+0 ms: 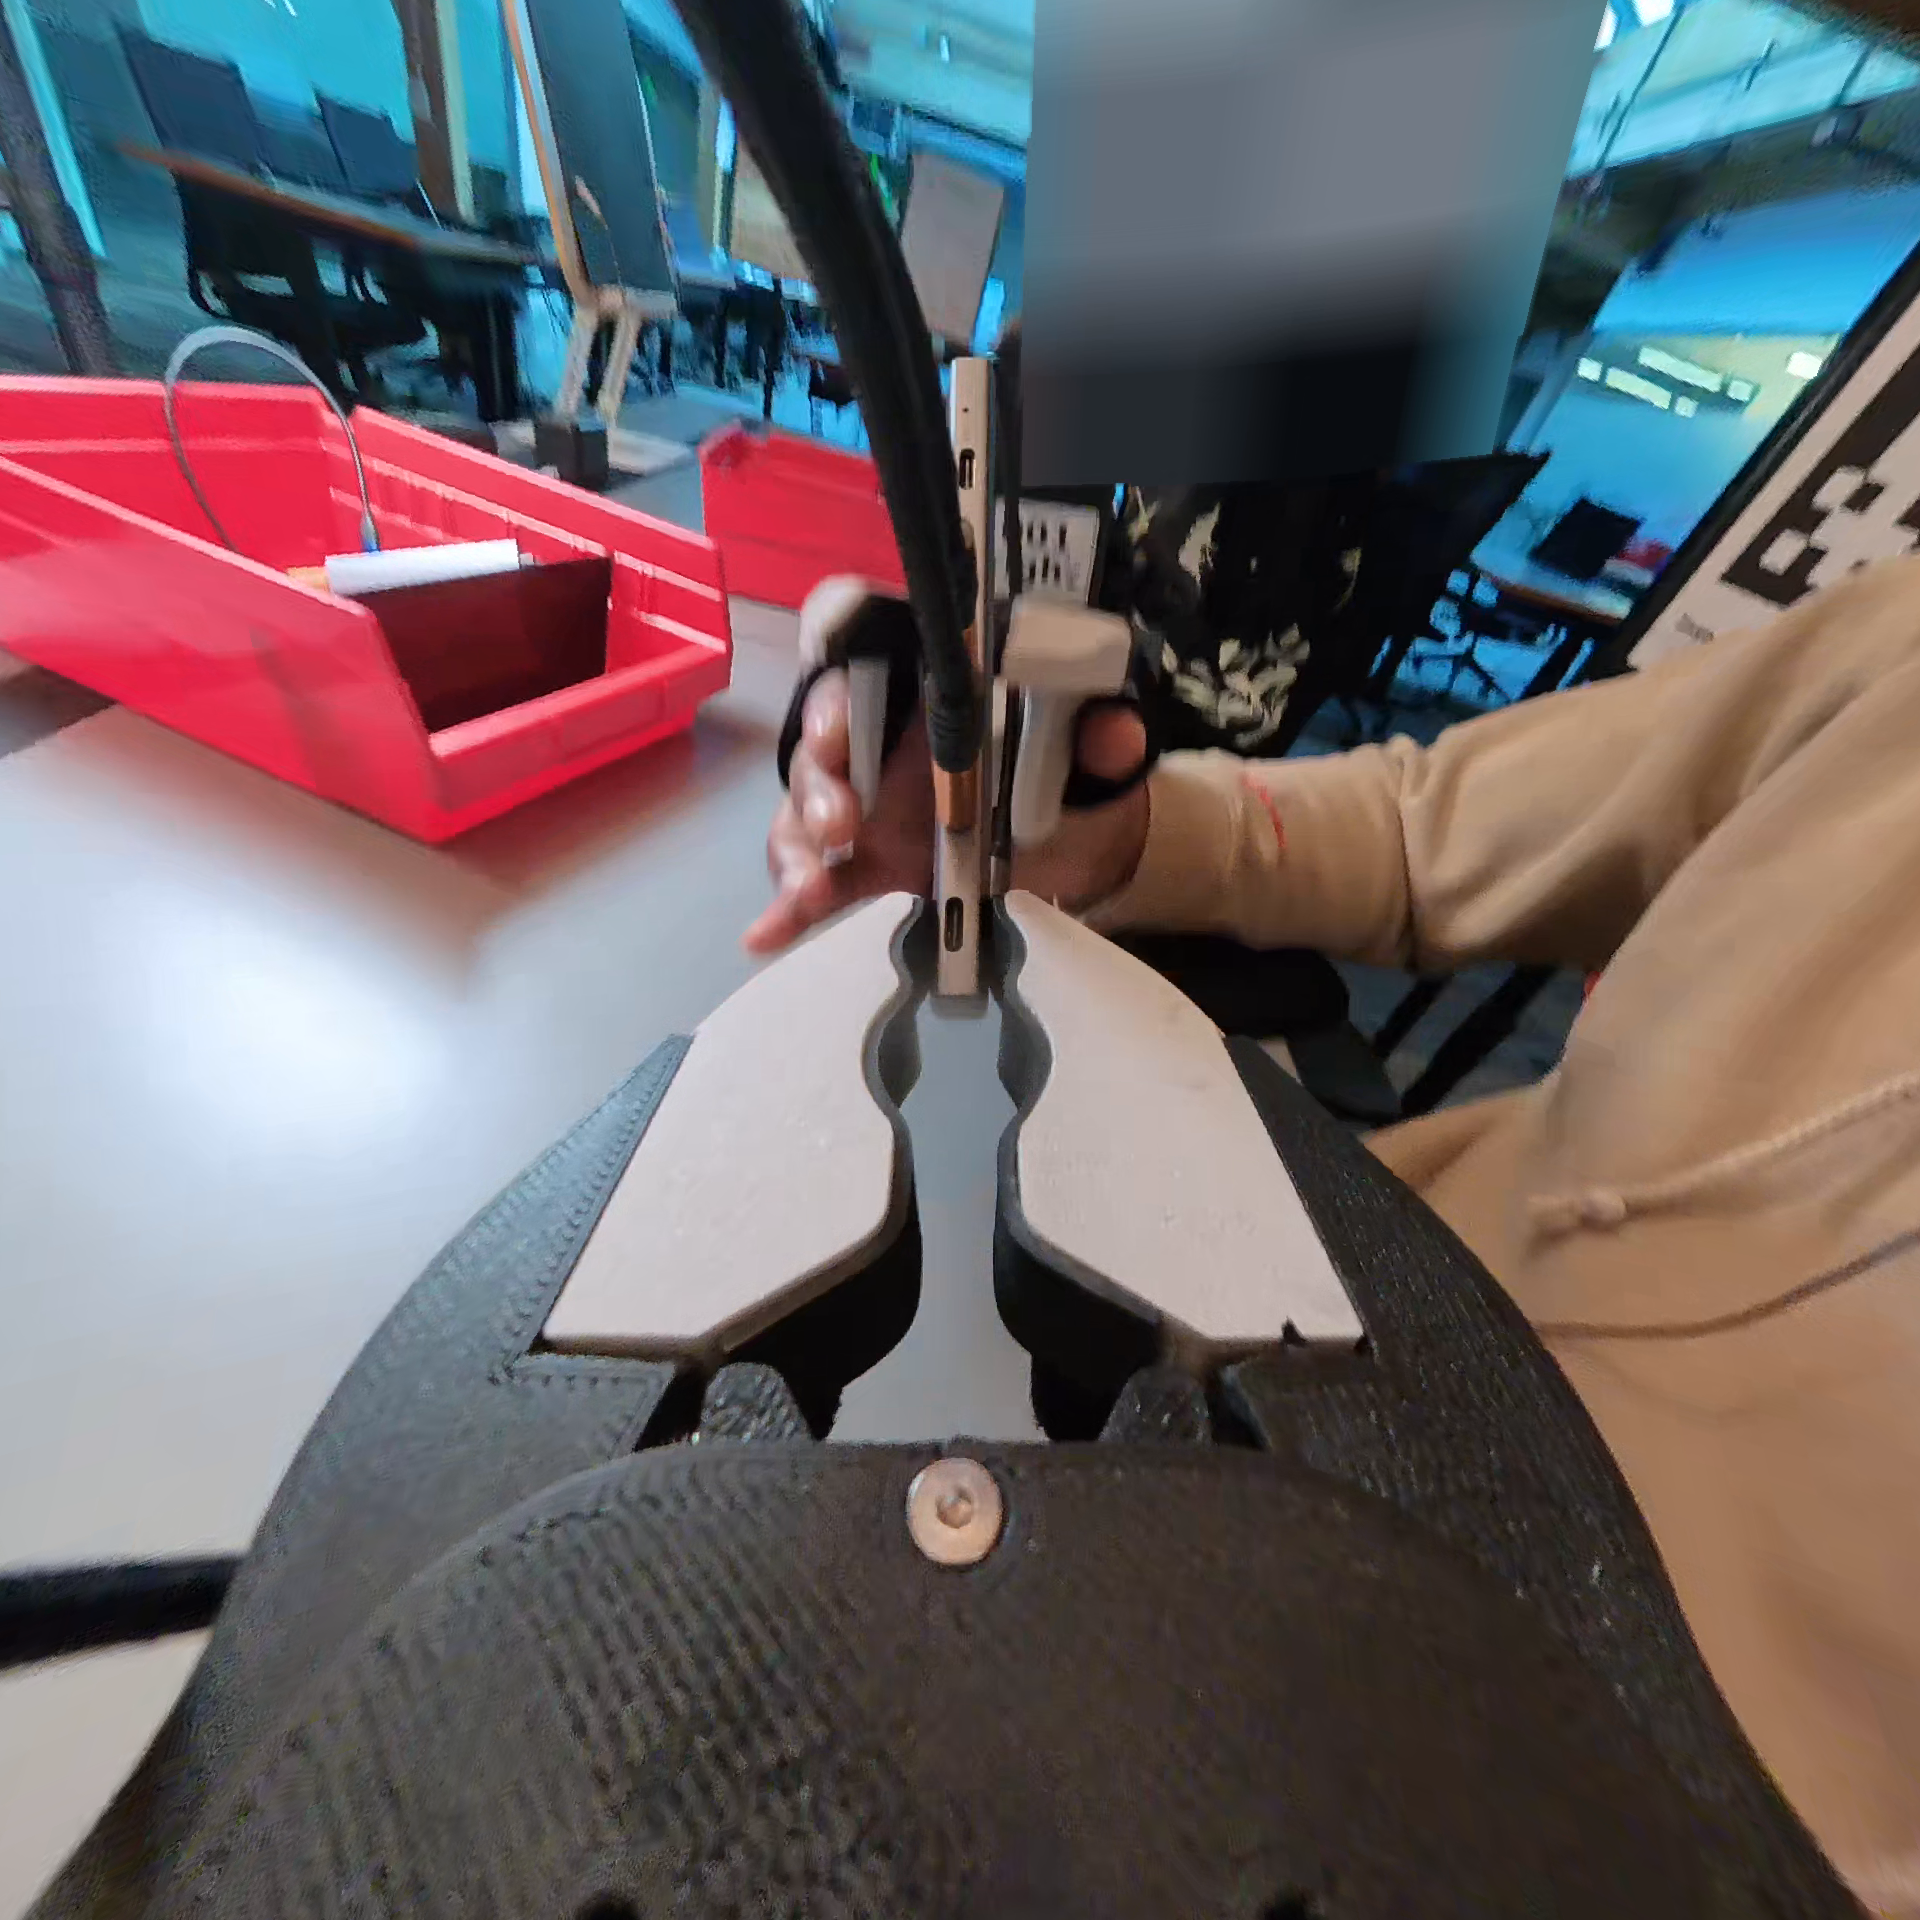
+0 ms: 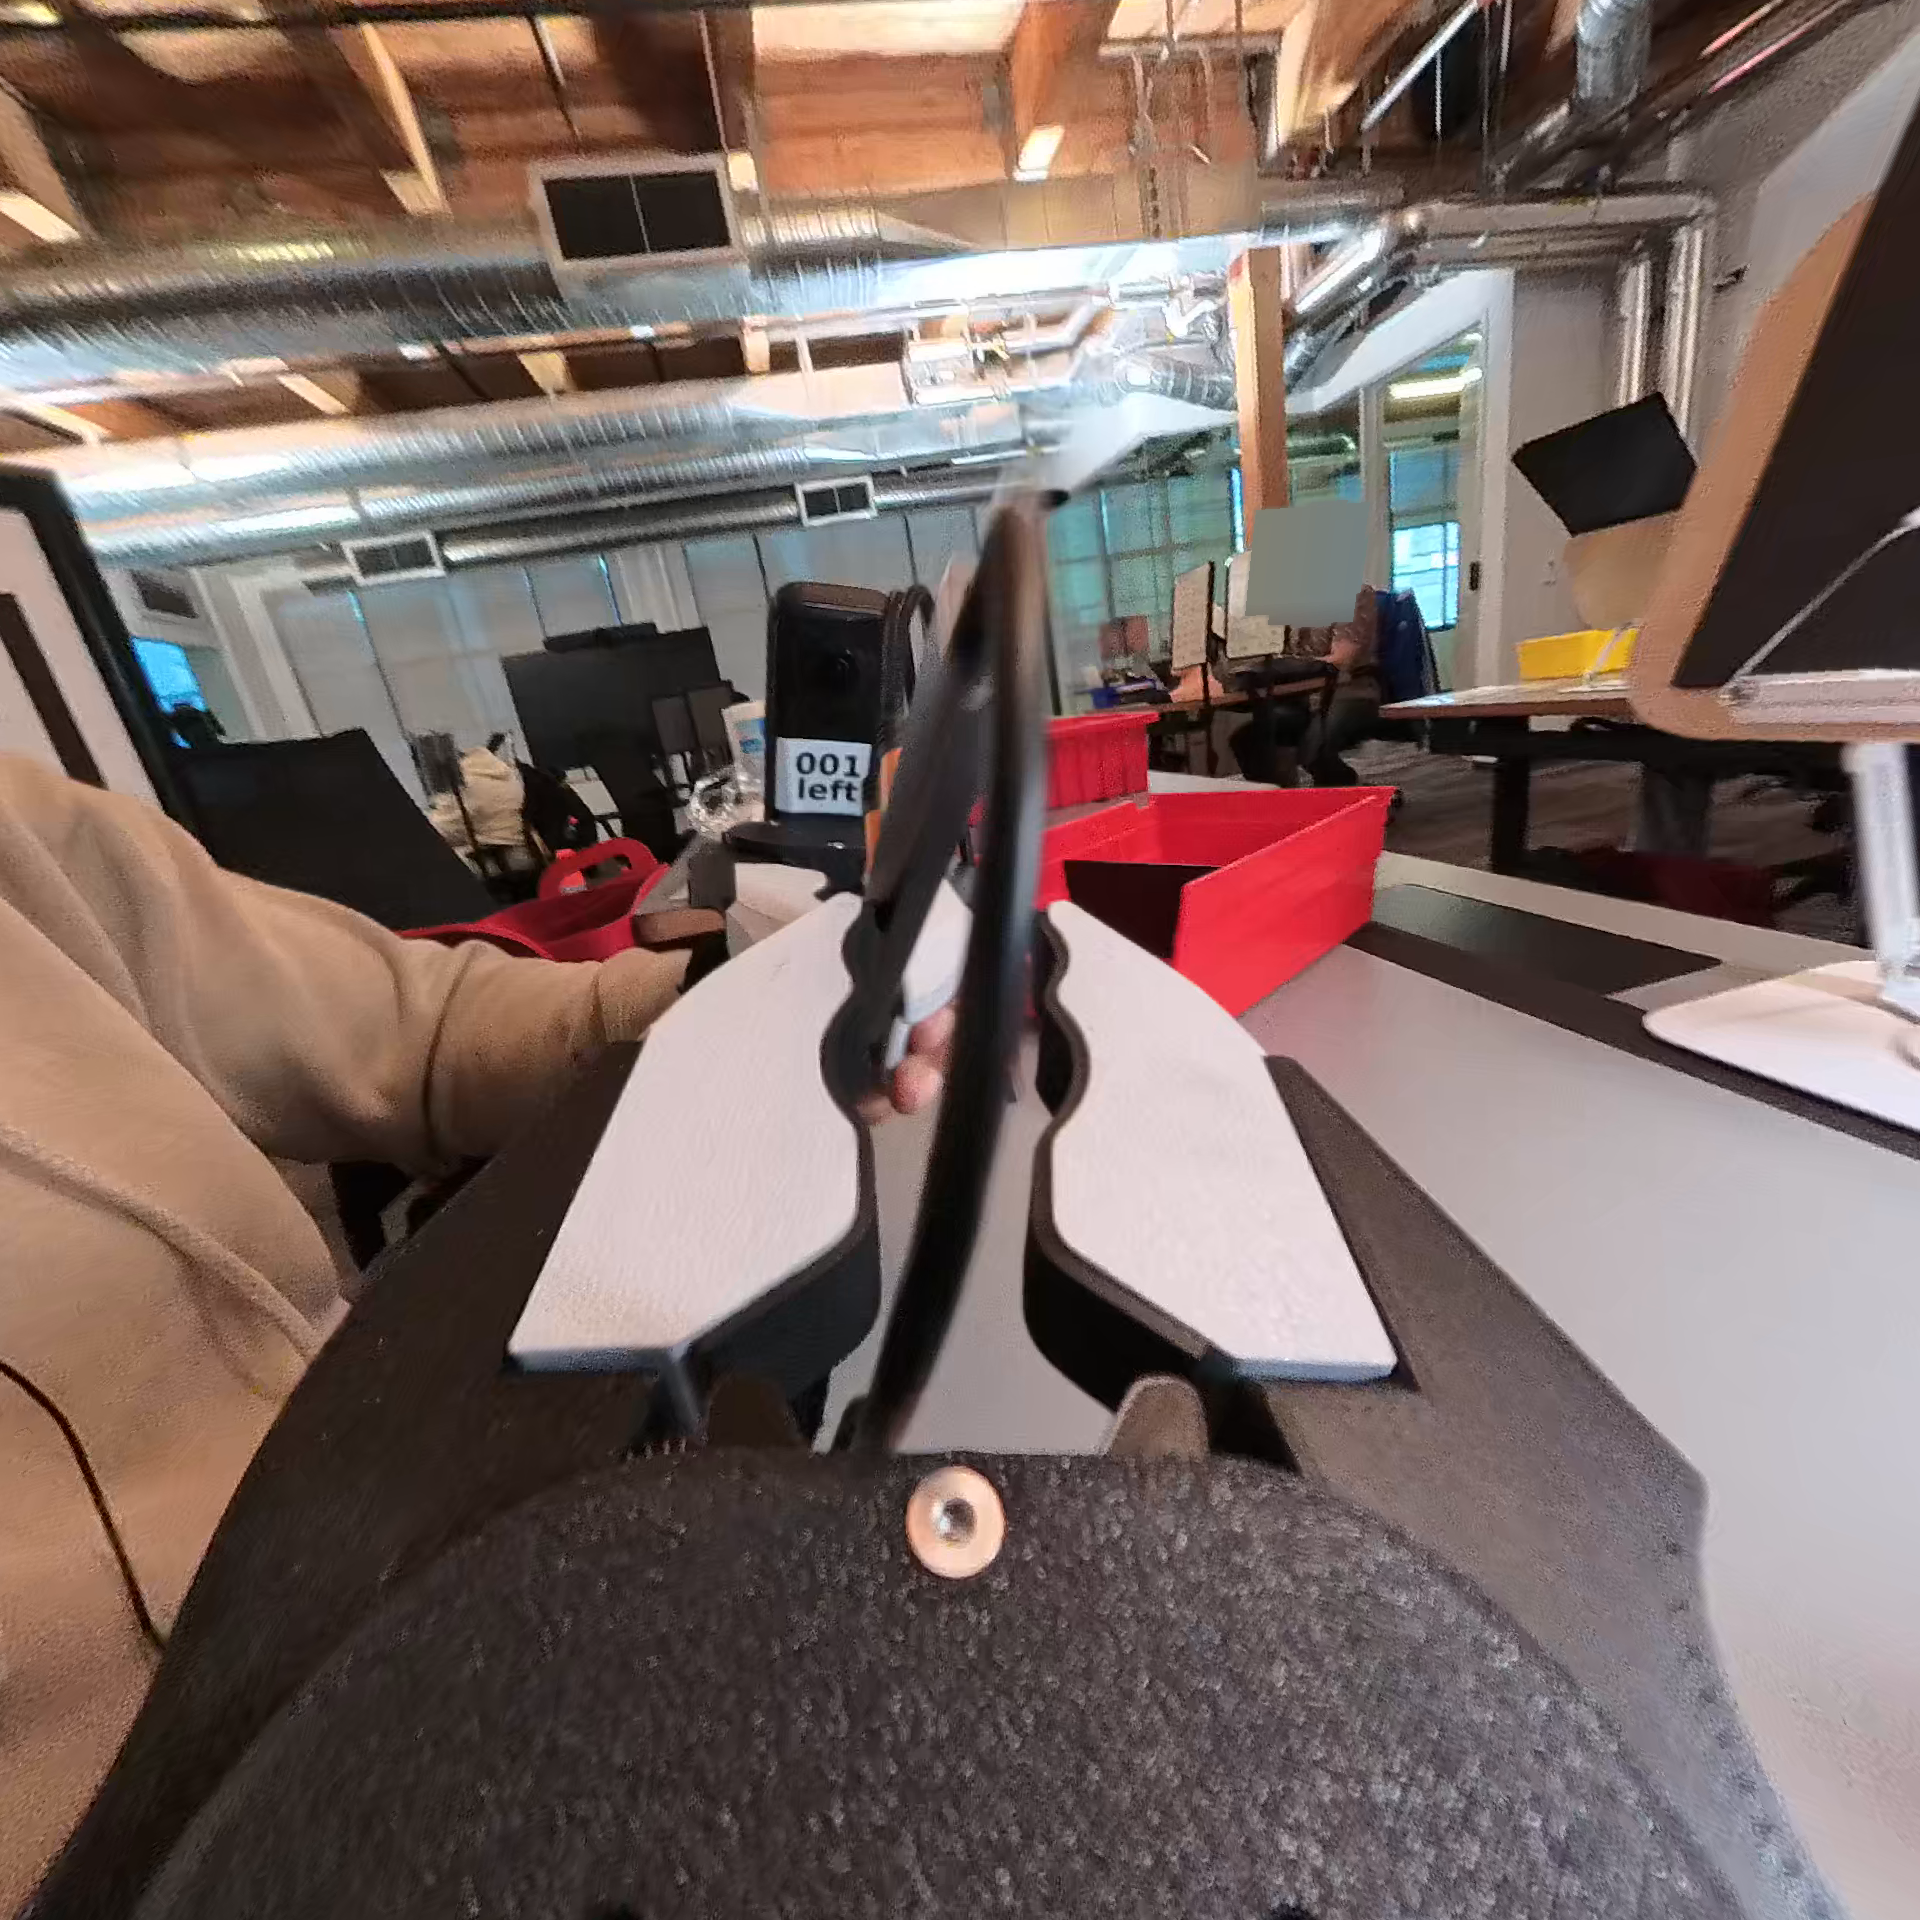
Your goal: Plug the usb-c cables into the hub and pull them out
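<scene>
- The left gripper (image 1: 958,940) holds the hub (image 1: 964,686), a thin silver bar, by its near end: the two pale fingers are closed almost together, and the tips press on the flat sides of the hub.
- The hub stands edge-on in the left wrist view and reaches away from the fingertips, above the grey table (image 1: 312,987). Small ports show along its narrow edge, one just at the tips and one near the far end.
- A thick black cable (image 1: 862,312) comes down from the top of the picture and ends in a copper-coloured plug (image 1: 956,795), which sits against the hub's edge a little beyond the fingertips (whether it is fully seated I cannot tell).
- Behind the hub is the person's right hand (image 1: 1101,790) with the right gripper (image 1: 982,727), seen from its front; its white fingers stand on both sides of the cable and hub.
- In the right wrist view the fingers of the right gripper are somewhat apart. The black cable runs between them, blurred, and lies close to the left finger; if the fingers really pinch it, I cannot tell.
- The person's beige sleeve (image 2: 312,987) is on the left of this view, and the left gripper's black camera body (image 2: 826,675) is behind the cable.
- Red bins (image 1: 468,665) stand on the table beyond the grippers; one holds a dark box and a thin cable loop.
</scene>
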A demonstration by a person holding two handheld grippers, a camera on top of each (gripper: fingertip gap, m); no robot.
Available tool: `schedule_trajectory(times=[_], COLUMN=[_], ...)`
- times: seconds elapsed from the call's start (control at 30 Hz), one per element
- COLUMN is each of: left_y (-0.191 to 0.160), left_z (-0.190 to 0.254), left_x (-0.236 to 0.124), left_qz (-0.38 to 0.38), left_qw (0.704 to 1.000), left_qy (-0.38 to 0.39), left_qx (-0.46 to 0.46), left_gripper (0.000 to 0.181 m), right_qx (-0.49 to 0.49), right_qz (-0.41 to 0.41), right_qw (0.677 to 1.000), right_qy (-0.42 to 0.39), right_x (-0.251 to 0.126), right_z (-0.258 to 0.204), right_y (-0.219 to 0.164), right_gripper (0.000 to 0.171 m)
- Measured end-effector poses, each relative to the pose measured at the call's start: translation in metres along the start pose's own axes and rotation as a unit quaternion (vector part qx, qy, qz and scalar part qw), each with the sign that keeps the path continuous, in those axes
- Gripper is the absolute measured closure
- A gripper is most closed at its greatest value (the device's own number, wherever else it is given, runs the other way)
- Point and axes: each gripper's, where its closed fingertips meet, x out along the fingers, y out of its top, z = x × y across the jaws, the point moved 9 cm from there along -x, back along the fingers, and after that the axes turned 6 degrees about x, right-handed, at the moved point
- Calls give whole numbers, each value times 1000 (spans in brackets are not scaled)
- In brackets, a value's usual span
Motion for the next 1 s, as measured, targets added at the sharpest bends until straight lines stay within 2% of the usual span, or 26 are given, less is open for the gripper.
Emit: schedule_trajectory(times=[0.07,0.17,0.27,0.4,0.47,0.5,0.57,0.63,0.67,0.7,0.73,0.9,1.0], left_y=[-2,-8,-15,-17,-18,-18,-16,-9,-4,1,6,9,1], left_z=[-4,-8,-11,-7,-3,-1,-1,2,4,5,6,13,16], left_x=[-12,-23,-23,-16,-14,-15,-19,-23,-26,-29,-32,-47,-50], left_qz=[-41,-75,-107,-136,-146,-149,-137,-98,-78,-62,-54,-39,-35], left_qw=[999,997,994,990,988,988,989,994,995,996,996,995,997], left_qy=[-2,-9,-20,-24,-23,-14,-2,3,9,20,29,44,36], left_qx=[8,4,5,25,41,49,58,54,56,63,71,77,64], left_gripper=[171,171,171,171,171,171,171,170,166,155,151,151,154], right_qx=[-20,-83,-155,-163,-165,-173,-183,-176,-179,-194,-210,-251,-273], right_qz=[-27,-147,-251,-384,-432,-450,-466,-442,-437,-434,-428,-426,-438], right_qw=[999,986,955,909,887,876,865,879,881,880,879,863,834], right_qy=[-6,12,-18,6,10,9,11,18,16,7,-6,-106,-197], right_x=[-11,-26,-29,-9,3,7,11,13,13,11,9,-18,-36], right_z=[5,2,-2,-11,-12,-11,-14,-22,-25,-28,-30,-21,-2], right_y=[12,31,43,42,31,26,24,33,40,49,60,138,185], right_gripper=[133,130,128,127,135,151,158,160,160,161,161,161,161])
